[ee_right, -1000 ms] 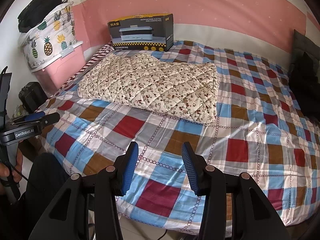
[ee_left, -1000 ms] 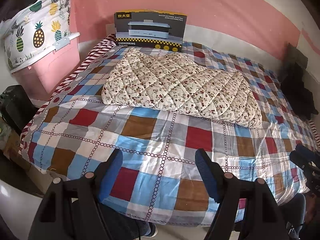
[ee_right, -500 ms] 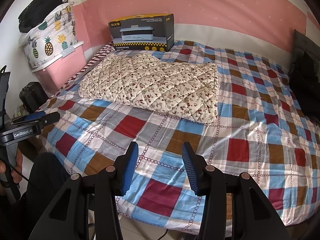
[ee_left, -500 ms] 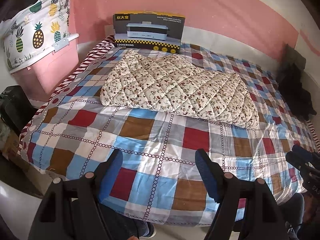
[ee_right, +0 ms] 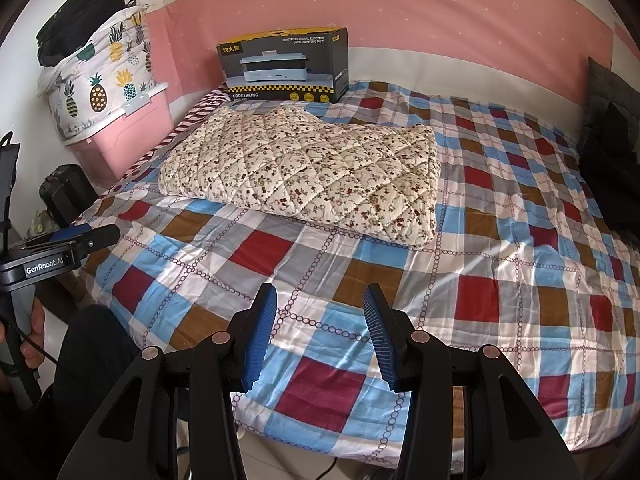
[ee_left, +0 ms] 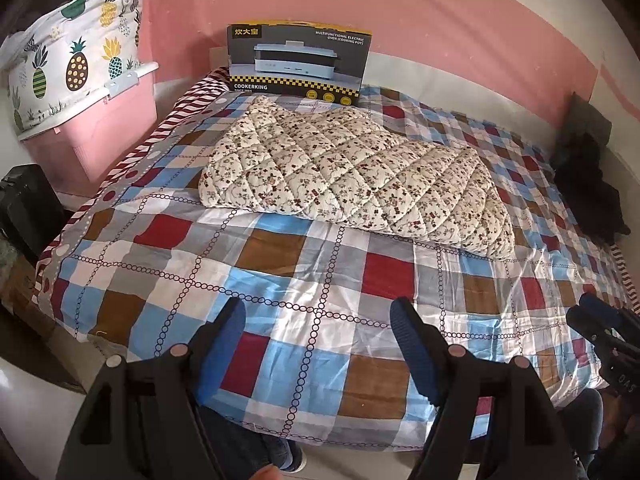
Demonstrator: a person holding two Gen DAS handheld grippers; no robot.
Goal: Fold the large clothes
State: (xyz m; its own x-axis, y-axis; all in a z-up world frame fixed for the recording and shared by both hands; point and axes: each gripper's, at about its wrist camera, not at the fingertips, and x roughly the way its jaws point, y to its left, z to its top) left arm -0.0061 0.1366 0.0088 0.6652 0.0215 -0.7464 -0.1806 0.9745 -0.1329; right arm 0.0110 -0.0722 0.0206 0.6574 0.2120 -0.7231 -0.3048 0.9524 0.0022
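Hovering above the near edge of the bed, the left gripper (ee_left: 318, 344) has its blue-padded jaws spread wide with nothing between them; only the checked bedspread (ee_left: 320, 280) shows through the gap. The right gripper (ee_right: 320, 334) is likewise released and empty, its jaws set closer together over the same bedspread. In the right wrist view the left gripper appears at the left edge, its black body printed "GenRobot.AI", with a hand (ee_right: 30, 332) on its grip and a cable trailing beside it. In the left wrist view the right gripper's tips (ee_left: 600, 320) show at the right edge.

Farther out, toward the left half of the bed, lies the task's item: a folded quilted garment (ee_left: 352, 176) of cream cloth with small red and brown flowers. It rests flat on the bedspread, well apart from both grippers.

Behind it, against the pink wall, stands a black box (ee_left: 298, 62) with a picture of a cooking appliance. Readable print: "COOKERKING", "MULTIFUNCTIONAL ELECTRIC OVEN (COOKING POT)", and Chinese characters on a yellow patch, too small to read.

Left of the bed sits a pink storage bin (ee_left: 100, 124), topped by a pineapple-print bag (ee_left: 76, 64). Dark clothing (ee_right: 608, 164) lies at the bed's right side.
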